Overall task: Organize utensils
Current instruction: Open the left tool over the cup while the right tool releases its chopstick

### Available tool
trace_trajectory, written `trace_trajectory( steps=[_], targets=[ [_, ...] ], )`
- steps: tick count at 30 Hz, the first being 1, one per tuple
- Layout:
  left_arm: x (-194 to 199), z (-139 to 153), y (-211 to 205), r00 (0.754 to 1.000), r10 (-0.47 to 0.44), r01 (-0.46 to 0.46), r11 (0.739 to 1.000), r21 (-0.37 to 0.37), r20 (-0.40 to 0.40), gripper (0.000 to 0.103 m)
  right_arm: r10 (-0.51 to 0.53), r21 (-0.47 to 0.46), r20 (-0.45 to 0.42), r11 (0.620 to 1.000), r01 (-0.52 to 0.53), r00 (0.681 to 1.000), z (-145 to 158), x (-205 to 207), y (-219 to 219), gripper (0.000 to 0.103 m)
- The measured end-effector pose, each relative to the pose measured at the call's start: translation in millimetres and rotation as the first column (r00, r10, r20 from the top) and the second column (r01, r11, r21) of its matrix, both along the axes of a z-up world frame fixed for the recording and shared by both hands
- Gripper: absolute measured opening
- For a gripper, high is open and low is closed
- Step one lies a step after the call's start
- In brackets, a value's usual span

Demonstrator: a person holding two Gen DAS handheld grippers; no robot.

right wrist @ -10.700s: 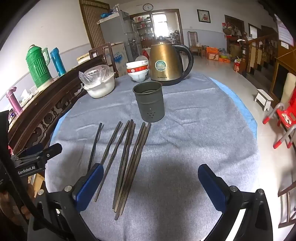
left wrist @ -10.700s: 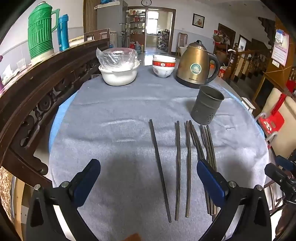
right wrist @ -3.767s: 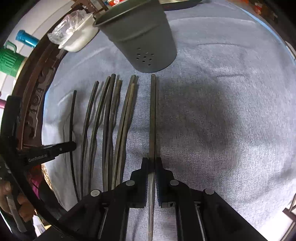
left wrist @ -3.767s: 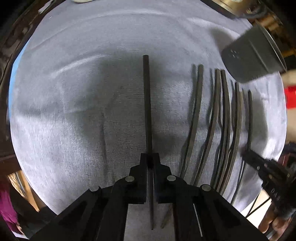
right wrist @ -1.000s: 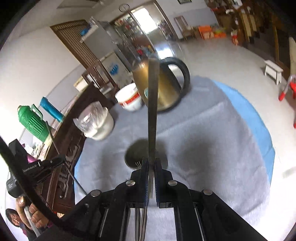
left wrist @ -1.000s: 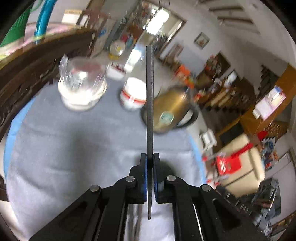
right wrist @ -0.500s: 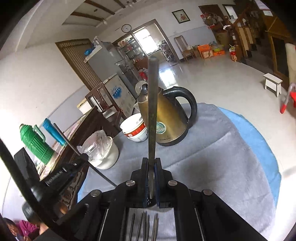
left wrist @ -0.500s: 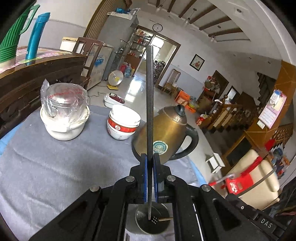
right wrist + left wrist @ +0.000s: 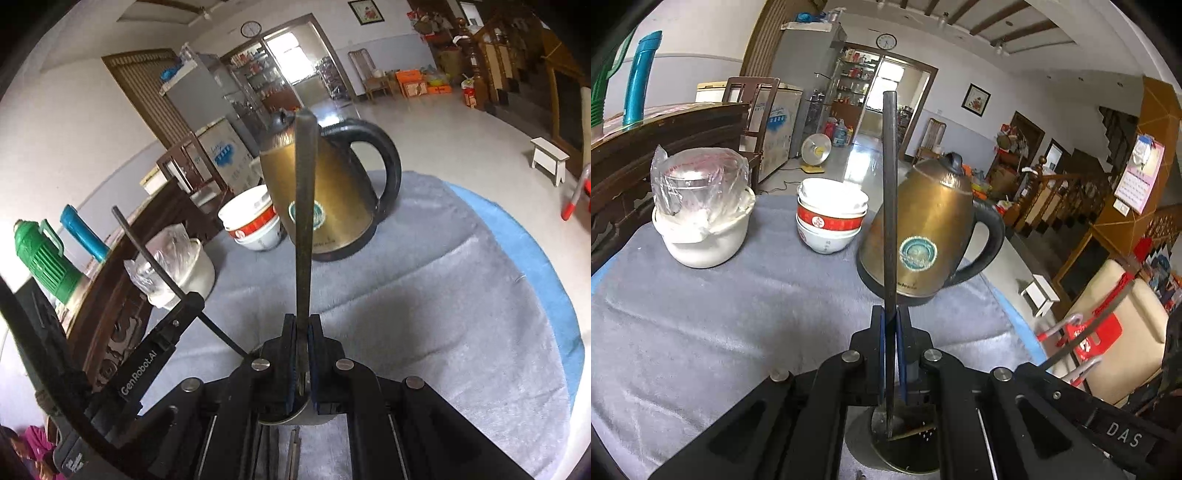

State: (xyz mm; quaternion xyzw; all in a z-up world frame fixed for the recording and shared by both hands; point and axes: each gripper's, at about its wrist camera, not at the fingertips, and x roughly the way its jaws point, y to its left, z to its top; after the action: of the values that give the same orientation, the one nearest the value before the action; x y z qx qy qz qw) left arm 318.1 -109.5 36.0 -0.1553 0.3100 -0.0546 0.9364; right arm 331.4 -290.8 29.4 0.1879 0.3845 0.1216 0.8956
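Holding one dark chopstick (image 9: 889, 206) upright in my left gripper (image 9: 891, 347), jaws clamped on it w/ its lower tip over the mouth of the metal holder cup (image 9: 905, 446). My right gripper (image 9: 303, 354) is pinched on a second chopstick (image 9: 306, 206), also upright above the cup's rim (image 9: 284, 419). Risk, I'd judge: both tips crowd one narrow opening, so they may knock together or catch the rim and tip the cup. Sticks are slim, hard, square-ended; the cup is dull grey w/ drain holes. Beyond the cup stands a brassy kettle (image 9: 931, 236); left of that, stacked bowls (image 9: 831, 218), on soft grey cloth (image 9: 701, 314).
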Motion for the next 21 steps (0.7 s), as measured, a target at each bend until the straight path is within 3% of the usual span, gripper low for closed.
trace_trajectory(
  steps=[18,21],
  targets=[
    [-4.1,-10.5,1.0,0.997,-0.041,0.042,0.999,0.014,-0.061,0.007,0.041,0.012,-0.102,0.999,-0.040,0.994,-19.6,14.9,10.7,0.010],
    [-6.2,-7.7,4.2,0.997,-0.040,0.039,0.999,-0.003,-0.067,0.013,0.038,0.017,-0.112,0.999,-0.036,0.993,-19.7,14.8,9.1,0.012]
  ],
)
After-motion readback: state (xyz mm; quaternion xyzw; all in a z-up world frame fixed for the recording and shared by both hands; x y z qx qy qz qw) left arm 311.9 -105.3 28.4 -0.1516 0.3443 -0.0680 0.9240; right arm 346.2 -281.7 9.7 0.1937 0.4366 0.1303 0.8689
